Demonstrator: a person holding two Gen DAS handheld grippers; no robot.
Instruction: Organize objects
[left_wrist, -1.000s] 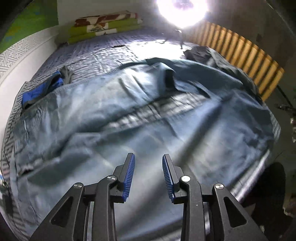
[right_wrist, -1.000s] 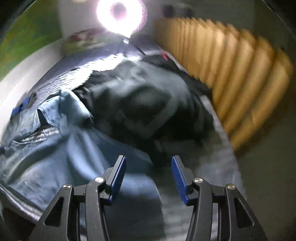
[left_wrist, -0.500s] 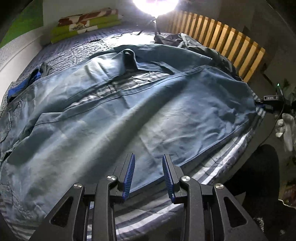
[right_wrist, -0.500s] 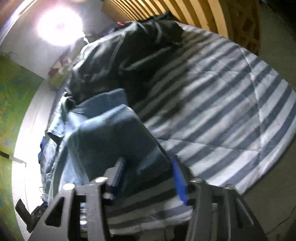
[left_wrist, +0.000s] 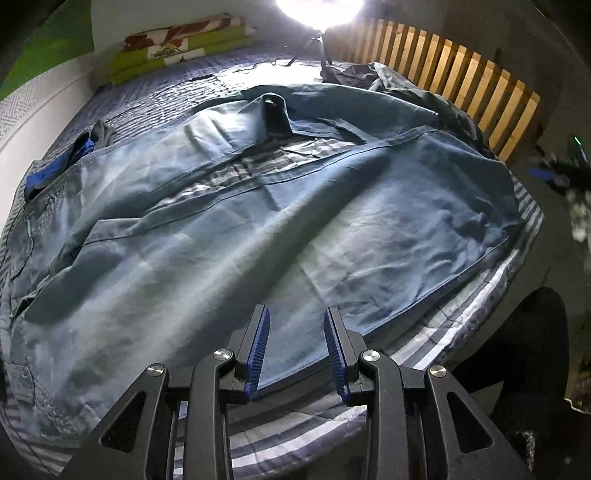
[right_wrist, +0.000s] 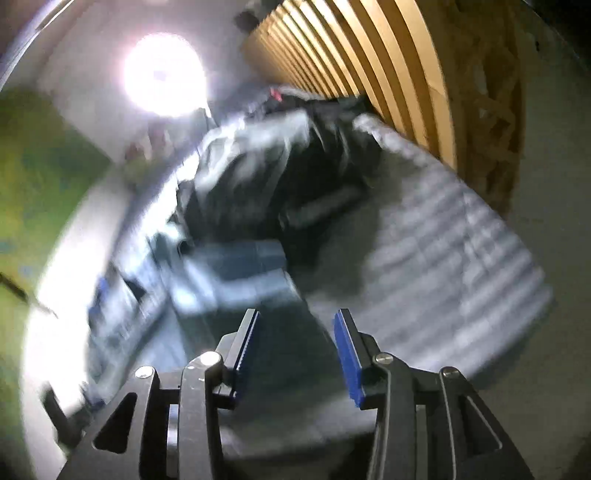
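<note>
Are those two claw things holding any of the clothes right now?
No. The left gripper hovers open above the blue shirt's hem, and the right gripper is opening, with nothing visibly pinched.

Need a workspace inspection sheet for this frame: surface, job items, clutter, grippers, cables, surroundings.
Surface: striped bed cover, mostly covered.
Job's things: blue shirt spread open on it; dark garment heaped by the slats.
Clutter: blue cloth at far left; folded bedding at the far end.
Grippers: left gripper open over the shirt's hem; right gripper opening, nothing gripped.
Cables: thin leads near the lamp.
Surroundings: wooden slats, bright lamp.
</note>
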